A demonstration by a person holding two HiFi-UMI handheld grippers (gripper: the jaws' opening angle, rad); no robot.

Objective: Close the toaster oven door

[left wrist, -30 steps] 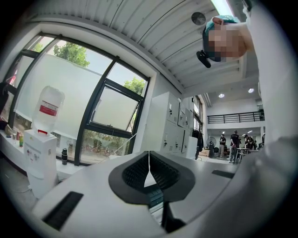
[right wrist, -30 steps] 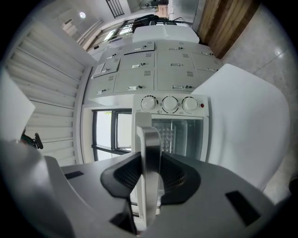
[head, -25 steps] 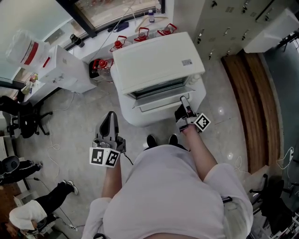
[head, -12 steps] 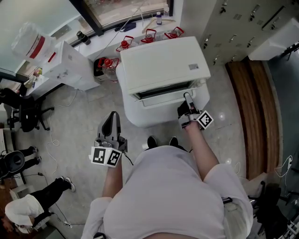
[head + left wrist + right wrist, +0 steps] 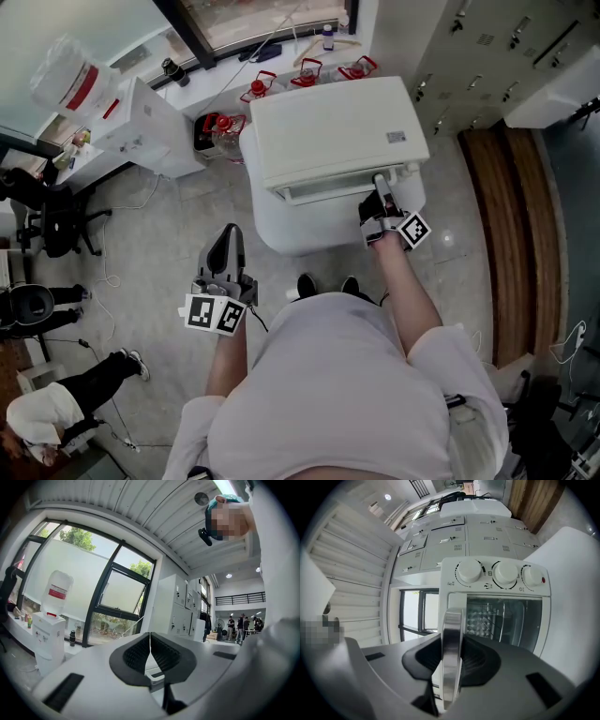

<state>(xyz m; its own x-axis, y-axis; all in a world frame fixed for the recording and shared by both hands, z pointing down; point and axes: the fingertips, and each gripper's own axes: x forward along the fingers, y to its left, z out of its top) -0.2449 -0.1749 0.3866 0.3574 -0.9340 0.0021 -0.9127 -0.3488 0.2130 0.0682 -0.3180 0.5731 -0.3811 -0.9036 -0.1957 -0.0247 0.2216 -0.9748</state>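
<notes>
A white toaster oven (image 5: pixel 333 131) stands on a white stand (image 5: pixel 281 234) in front of me. Its glass door (image 5: pixel 323 187) is tilted nearly upright against the oven front. My right gripper (image 5: pixel 380 183) reaches to the door's right end and is shut on the metal door handle (image 5: pixel 452 625), which runs between the pads in the right gripper view. Behind the handle, that view shows three knobs (image 5: pixel 505 573) and the glass door (image 5: pixel 506 620). Low at the left, away from the oven, my left gripper (image 5: pixel 225 246) is shut on nothing, its pads (image 5: pixel 161 653) meeting.
A water dispenser (image 5: pixel 141 122) with a bottle (image 5: pixel 66 80) stands at the left. Red-capped jugs (image 5: pixel 272 84) sit behind the oven by the window. Grey lockers (image 5: pixel 487 47) and a wooden floor strip (image 5: pixel 511 216) lie to the right. A person (image 5: pixel 56 412) is at lower left.
The oven door has swung up from a wide gap to almost closed. My right gripper rose and moved away from me with the handle. The left gripper stayed put.
</notes>
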